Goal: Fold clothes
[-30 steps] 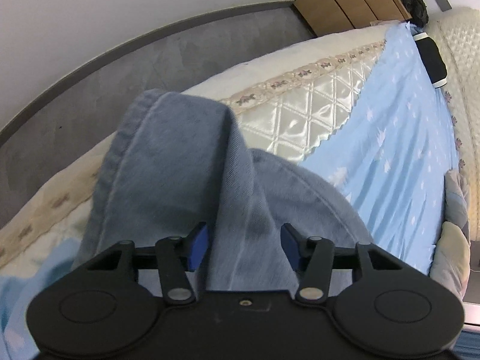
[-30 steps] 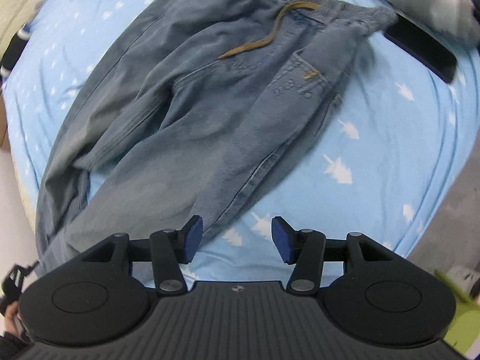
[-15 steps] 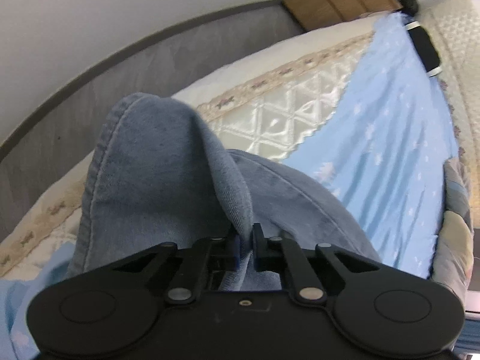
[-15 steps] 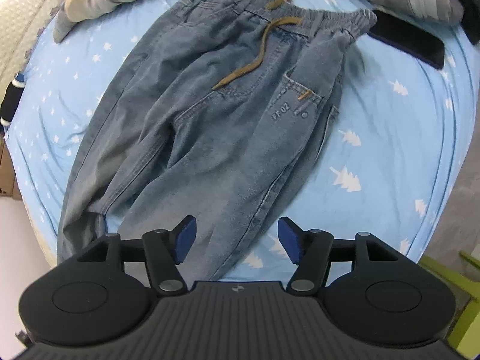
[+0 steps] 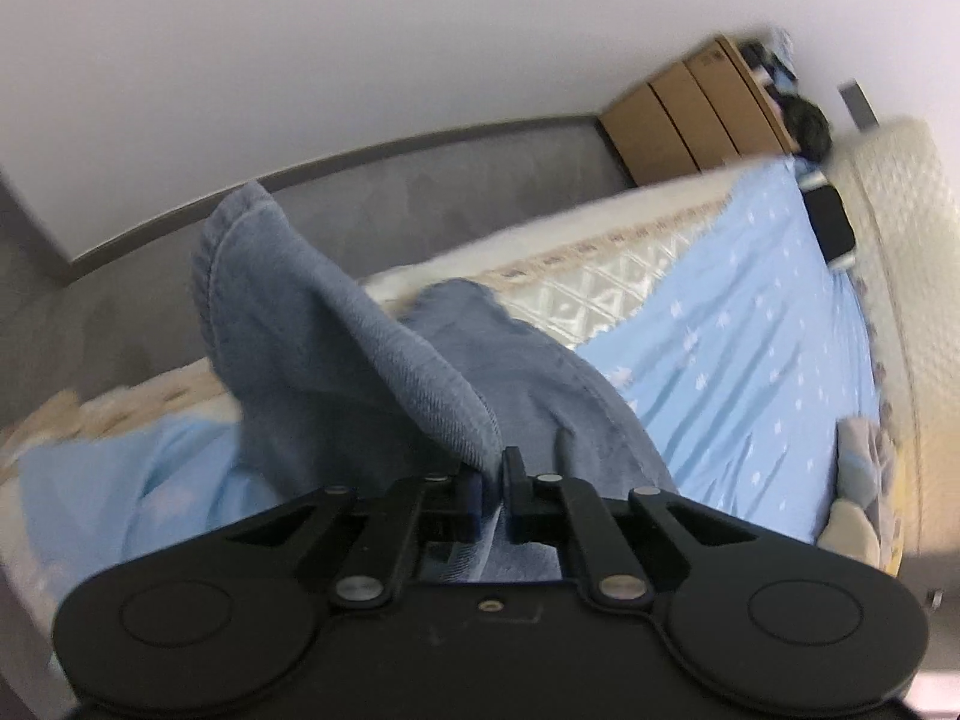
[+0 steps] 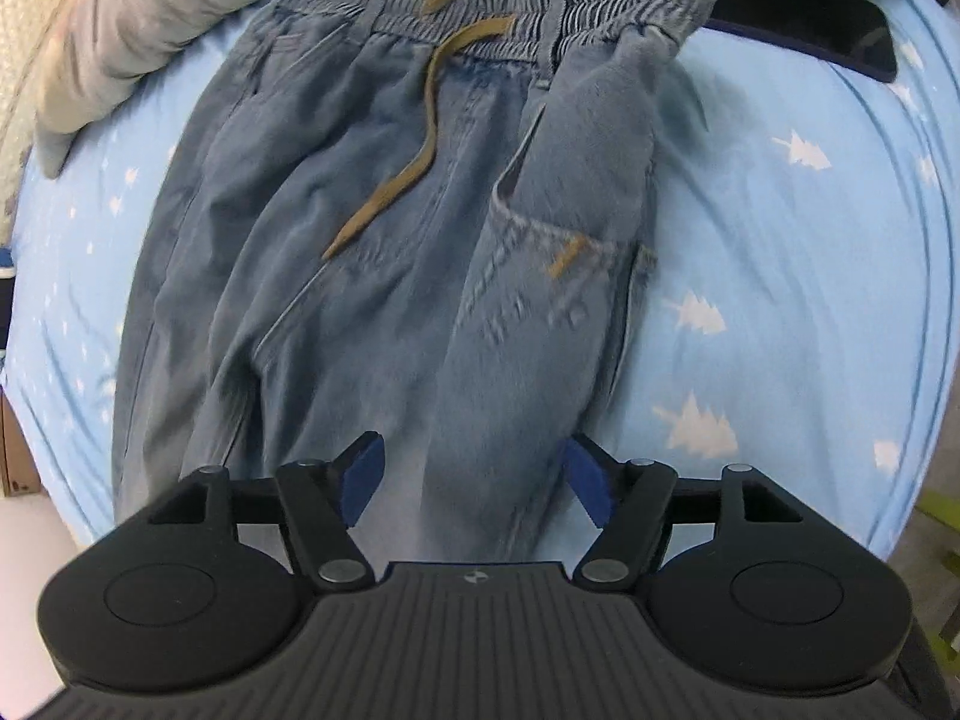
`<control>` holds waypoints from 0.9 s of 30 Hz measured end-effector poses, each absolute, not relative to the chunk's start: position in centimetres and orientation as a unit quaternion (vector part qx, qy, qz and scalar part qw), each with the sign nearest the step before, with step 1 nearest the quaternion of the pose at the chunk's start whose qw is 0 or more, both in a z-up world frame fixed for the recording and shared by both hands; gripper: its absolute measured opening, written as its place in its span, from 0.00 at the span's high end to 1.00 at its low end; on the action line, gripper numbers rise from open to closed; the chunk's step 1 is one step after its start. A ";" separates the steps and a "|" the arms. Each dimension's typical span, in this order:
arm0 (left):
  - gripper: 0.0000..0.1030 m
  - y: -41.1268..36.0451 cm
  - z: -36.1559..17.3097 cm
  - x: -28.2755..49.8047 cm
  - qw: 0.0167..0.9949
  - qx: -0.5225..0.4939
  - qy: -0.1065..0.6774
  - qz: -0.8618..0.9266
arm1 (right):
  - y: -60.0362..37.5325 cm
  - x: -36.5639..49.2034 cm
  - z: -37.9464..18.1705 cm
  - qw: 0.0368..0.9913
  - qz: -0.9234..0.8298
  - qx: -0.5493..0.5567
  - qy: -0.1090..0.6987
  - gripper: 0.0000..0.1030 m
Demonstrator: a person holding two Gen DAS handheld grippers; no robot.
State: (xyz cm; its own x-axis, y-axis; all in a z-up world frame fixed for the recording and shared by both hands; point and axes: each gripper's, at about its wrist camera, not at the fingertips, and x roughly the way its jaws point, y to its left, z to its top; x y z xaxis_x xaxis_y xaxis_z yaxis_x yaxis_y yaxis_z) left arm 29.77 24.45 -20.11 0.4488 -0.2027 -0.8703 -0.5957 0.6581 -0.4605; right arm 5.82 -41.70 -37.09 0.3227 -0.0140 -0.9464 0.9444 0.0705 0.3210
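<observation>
A pair of blue denim trousers (image 6: pixel 384 252) lies flat on a light blue bed sheet (image 6: pixel 780 276), waistband far from me, with a brown drawstring (image 6: pixel 420 138). My right gripper (image 6: pixel 471 480) is open and empty, low over the trousers' right leg. My left gripper (image 5: pixel 493 483) is shut on a fold of the trouser leg end (image 5: pixel 336 336) and holds it lifted above the bed; the hem stands up in front of the camera.
A black phone (image 6: pixel 798 30) lies on the sheet beside the waistband. A grey garment (image 6: pixel 138 18) lies at the far left. A cream quilted mattress edge (image 5: pixel 600 282), grey floor (image 5: pixel 120 312), cardboard boxes (image 5: pixel 690 108) and a cream headboard (image 5: pixel 900 228) show in the left wrist view.
My left gripper closed on the trouser leg end and lifted it. My right gripper moved forward along the leg toward the waistband and stayed open.
</observation>
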 end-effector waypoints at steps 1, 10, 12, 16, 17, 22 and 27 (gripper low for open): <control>0.95 24.8 -19.7 28.7 0.753 -0.397 0.506 0.139 | -42.0 5.9 -37.5 0.592 -0.407 0.546 0.431 0.32; 0.95 27.0 -18.2 21.7 0.718 -0.463 0.482 0.193 | -44.9 4.2 -36.7 0.601 -0.406 0.577 0.377 0.94; 0.95 27.2 -17.5 21.3 0.720 -0.469 0.475 0.188 | -45.8 4.3 -34.9 0.626 -0.391 0.581 0.344 0.95; 0.96 27.2 -16.5 21.1 0.732 -0.466 0.468 0.169 | -47.8 3.9 -31.3 0.660 -0.365 0.588 0.291 0.95; 0.96 27.1 -16.6 20.9 0.733 -0.465 0.469 0.167 | -48.2 3.5 -30.7 0.667 -0.361 0.586 0.285 0.95; 0.97 26.9 -17.8 19.4 0.730 -0.444 0.488 0.178 | -48.7 1.0 -30.1 0.676 -0.356 0.570 0.302 0.95; 0.97 26.0 -19.4 16.8 0.722 -0.418 0.510 0.209 | -48.3 -2.8 -35.2 0.631 -0.364 0.580 0.364 0.93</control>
State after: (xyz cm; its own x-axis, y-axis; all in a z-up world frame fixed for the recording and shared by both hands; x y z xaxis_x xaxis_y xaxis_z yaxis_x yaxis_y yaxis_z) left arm 16.85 26.03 -19.41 0.3926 -0.1246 -0.9112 -0.7283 0.5629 -0.3907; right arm -2.85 -48.26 -35.22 0.4693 -0.0374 -0.8823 0.8822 0.0624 0.4666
